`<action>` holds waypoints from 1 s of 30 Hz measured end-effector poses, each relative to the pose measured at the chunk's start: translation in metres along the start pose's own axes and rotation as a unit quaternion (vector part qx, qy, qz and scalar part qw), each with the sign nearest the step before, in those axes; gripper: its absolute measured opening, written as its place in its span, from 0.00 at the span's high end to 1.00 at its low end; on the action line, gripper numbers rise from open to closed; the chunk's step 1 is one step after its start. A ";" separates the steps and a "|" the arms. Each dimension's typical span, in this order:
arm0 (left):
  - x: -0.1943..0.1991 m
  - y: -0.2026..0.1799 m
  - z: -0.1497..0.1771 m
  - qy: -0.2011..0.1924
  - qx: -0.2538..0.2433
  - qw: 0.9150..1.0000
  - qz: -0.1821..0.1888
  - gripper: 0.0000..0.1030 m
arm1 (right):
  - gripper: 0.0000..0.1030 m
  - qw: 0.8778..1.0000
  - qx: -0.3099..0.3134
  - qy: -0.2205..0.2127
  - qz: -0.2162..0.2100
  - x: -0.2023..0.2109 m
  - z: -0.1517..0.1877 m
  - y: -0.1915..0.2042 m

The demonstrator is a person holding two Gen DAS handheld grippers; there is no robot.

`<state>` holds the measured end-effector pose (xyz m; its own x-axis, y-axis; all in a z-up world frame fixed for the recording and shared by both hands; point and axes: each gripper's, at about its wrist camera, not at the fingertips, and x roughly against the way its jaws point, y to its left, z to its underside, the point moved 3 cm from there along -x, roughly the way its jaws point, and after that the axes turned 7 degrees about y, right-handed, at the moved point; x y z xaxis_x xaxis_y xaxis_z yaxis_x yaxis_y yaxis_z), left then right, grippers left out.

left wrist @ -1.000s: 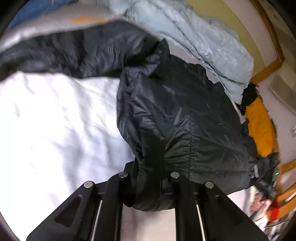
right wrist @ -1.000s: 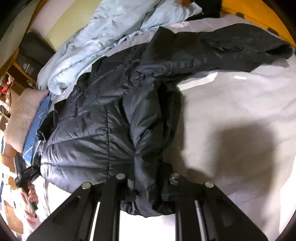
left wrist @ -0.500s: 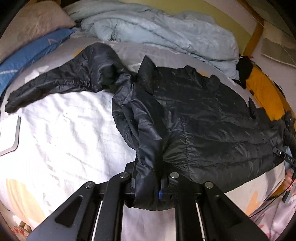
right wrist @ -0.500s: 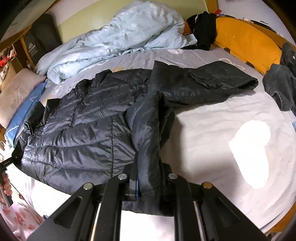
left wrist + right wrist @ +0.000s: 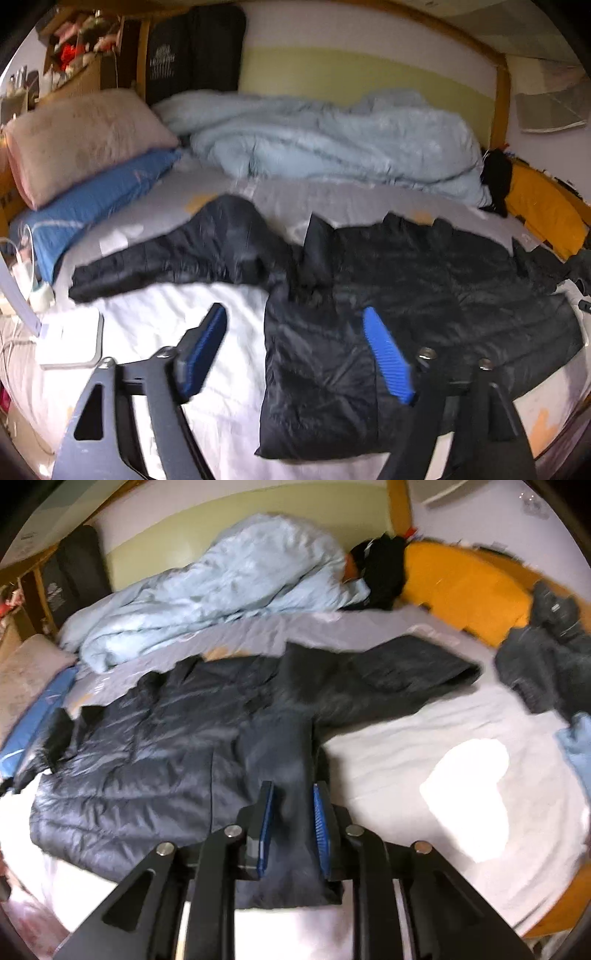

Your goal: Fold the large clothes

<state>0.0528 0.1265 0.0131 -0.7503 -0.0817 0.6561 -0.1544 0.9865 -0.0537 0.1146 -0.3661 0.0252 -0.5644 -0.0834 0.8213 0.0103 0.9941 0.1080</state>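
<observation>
A black puffer jacket (image 5: 406, 295) lies spread flat on the bed with both sleeves out to the sides; it also shows in the right wrist view (image 5: 177, 746). My left gripper (image 5: 295, 332) is wide open above the jacket's left hem corner and holds nothing. My right gripper (image 5: 291, 812) hangs over the jacket's right hem edge with its blue pads (image 5: 320, 823) a hand's width apart and the fabric lying loose between them. The left sleeve (image 5: 166, 258) stretches toward the pillows. The right sleeve (image 5: 399, 672) stretches toward the orange cushion.
A light blue duvet (image 5: 332, 136) is bunched at the back. A pink pillow (image 5: 81, 140) and a blue one (image 5: 99, 199) lie left. A white tablet (image 5: 70, 343) lies on the sheet. An orange cushion (image 5: 461, 587) and dark clothes (image 5: 543, 657) lie right.
Both grippers let go of the jacket's hem, opened, and pulled back and up. The jacket now lies flat on the bed.
</observation>
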 end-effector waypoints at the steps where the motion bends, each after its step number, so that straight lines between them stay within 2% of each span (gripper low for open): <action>1: 0.003 -0.002 -0.001 -0.013 -0.004 1.000 -0.001 0.13 | 0.77 1.000 -0.008 -0.014 0.012 0.005 -0.003 -0.004; 4: 0.012 -0.010 -0.003 -0.042 -0.013 0.999 0.006 0.03 | 0.65 0.999 -0.021 -0.030 -0.015 0.015 -0.009 -0.016; 5: 0.013 -0.013 -0.003 -0.044 -0.015 0.999 0.017 0.03 | 0.54 0.999 -0.019 -0.031 -0.025 0.017 -0.012 -0.019; 7: 0.016 -0.018 -0.004 -0.039 -0.020 0.997 0.063 0.03 | 0.43 0.998 -0.022 -0.053 -0.028 0.026 -0.016 -0.025; 8: 0.019 -0.019 -0.003 -0.038 -0.019 0.997 0.068 0.04 | 0.37 0.997 -0.026 -0.068 -0.025 0.031 -0.018 -0.028; 9: 0.020 -0.020 -0.003 -0.038 -0.015 0.998 0.057 0.04 | 0.35 0.996 -0.029 -0.077 -0.024 0.035 -0.020 -0.031; 12: 0.025 -0.018 -0.007 -0.060 0.009 0.998 0.012 0.04 | 0.33 0.994 -0.036 -0.090 -0.044 0.043 -0.026 -0.040; 16: 0.022 -0.021 -0.021 -0.045 0.004 0.999 0.031 0.04 | 0.31 0.993 -0.060 -0.090 -0.053 0.042 -0.038 -0.053; 20: 0.016 -0.037 -0.051 -0.036 -0.016 0.998 0.057 0.03 | 0.31 0.991 -0.102 -0.089 -0.016 0.035 -0.063 -0.067; 23: 0.013 -0.052 -0.074 -0.045 -0.026 0.996 0.067 0.00 | 0.31 0.985 -0.141 -0.091 -0.042 0.033 -0.084 -0.076; 25: 0.007 -0.059 -0.086 -0.051 -0.026 0.996 0.062 0.00 | 0.31 0.987 -0.136 -0.084 -0.031 0.026 -0.099 -0.077; 27: -0.004 -0.063 -0.090 -0.047 -0.025 0.996 0.074 0.00 | 0.31 0.989 -0.120 -0.082 -0.016 0.011 -0.112 -0.076; 30: -0.032 -0.070 -0.087 -0.028 -0.047 0.996 0.077 0.00 | 0.31 0.993 -0.100 -0.055 0.013 -0.026 -0.125 -0.077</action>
<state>0.1434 0.0727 0.0609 -0.7951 0.0659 0.6029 0.0231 0.9967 -0.0784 0.2311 -0.4496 0.0655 -0.6480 -0.0385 0.7606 0.1840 0.9612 0.2054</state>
